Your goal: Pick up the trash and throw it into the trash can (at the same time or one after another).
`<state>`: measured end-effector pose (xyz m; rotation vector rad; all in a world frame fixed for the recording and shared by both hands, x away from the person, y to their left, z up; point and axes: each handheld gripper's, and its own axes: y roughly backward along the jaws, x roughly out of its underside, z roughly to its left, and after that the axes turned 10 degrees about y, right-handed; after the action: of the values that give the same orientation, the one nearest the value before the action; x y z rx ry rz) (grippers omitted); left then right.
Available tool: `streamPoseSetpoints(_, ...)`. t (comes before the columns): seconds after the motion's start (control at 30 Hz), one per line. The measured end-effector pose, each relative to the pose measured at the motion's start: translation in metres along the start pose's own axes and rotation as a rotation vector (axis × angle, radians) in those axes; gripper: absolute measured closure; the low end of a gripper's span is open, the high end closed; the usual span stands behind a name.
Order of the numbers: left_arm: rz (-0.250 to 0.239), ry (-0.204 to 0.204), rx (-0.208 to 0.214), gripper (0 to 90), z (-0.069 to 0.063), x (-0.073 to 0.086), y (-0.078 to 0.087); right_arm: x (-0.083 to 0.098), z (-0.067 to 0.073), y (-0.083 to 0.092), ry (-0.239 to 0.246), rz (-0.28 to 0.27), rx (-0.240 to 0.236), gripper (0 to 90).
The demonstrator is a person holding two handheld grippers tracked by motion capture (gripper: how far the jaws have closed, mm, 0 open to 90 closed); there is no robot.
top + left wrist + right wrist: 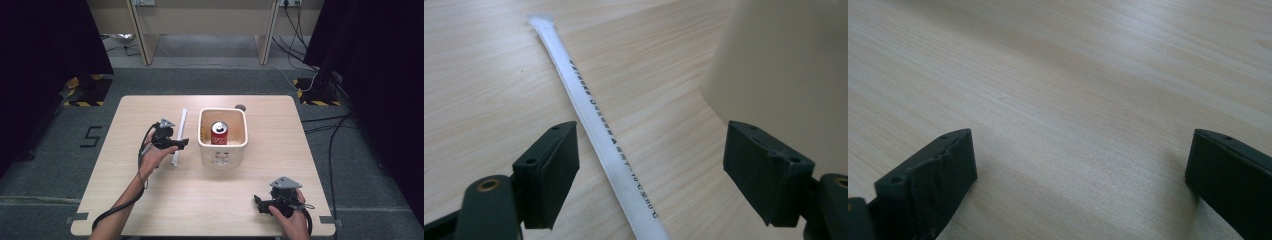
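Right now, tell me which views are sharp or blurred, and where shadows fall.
High view: evenly lit, sharp. Left gripper view: long white paper-wrapped straw sharp mid-length, softer near the lens; cream plastic bin blurred. Right gripper view: pale wooden table soft farther off, faint shadows beside the jaws.

**Where the three cameras look**

The high view looks forward and down on the whole wooden table [200,200]. The left gripper view sits low and close, sharing the wrapped straw [609,140] and cream bin wall [784,65] with it. The right gripper view skims bare tabletop close up.
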<state>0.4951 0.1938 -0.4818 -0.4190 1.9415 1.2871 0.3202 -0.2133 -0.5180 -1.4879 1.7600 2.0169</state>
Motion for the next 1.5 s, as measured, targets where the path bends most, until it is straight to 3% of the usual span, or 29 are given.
streamPoseSetpoints(0.3,0.015,0.009,-0.017,26.2,0.004,0.003,-0.008,0.000,0.000,0.000,0.001,0.000,0.000,0.3)
streamPoseSetpoints(0.67,0.041,0.010,-0.048,42.7,0.013,0.005,-0.021,0.000,0.000,0.000,0.000,0.001,0.000,0.3)
streamPoseSetpoints(1.5,0.075,0.018,-0.080,50.0,0.020,-0.011,-0.040,0.000,0.000,0.000,-0.002,0.000,0.000,0.3)
